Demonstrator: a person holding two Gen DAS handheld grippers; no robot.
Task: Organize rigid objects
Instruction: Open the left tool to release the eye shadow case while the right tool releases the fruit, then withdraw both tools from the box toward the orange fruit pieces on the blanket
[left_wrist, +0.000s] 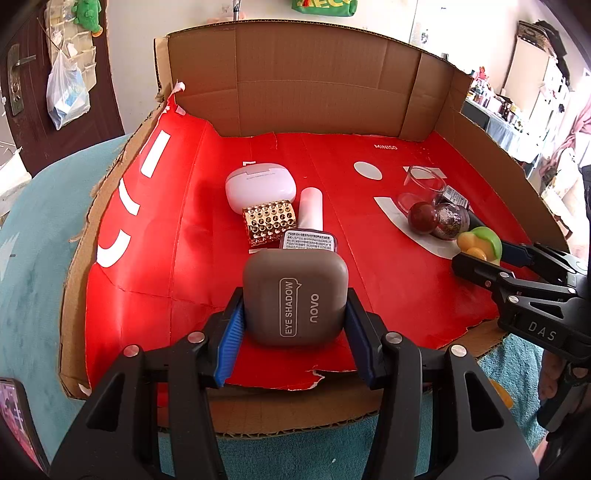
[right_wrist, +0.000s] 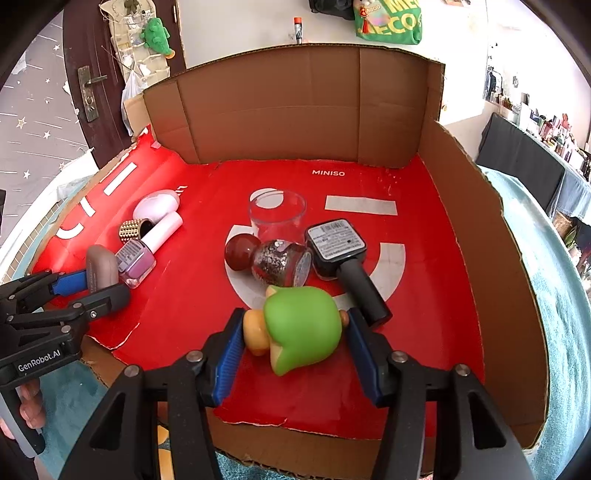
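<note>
Fingers of the left gripper are clamped on the grey eye shadow case, which sits low on the red mat at 6 o'clock from the nail polish bottle, the gold studded cuff and the white earbud case. Fingers of the right gripper are clamped on the green-and-yellow toy, at 6 o'clock from the glitter bottle, beside the black-handled bottle, the red ball and the clear glass.

Eyeshadow case front-left on cardboard tray; toy figure front-right.
</note>
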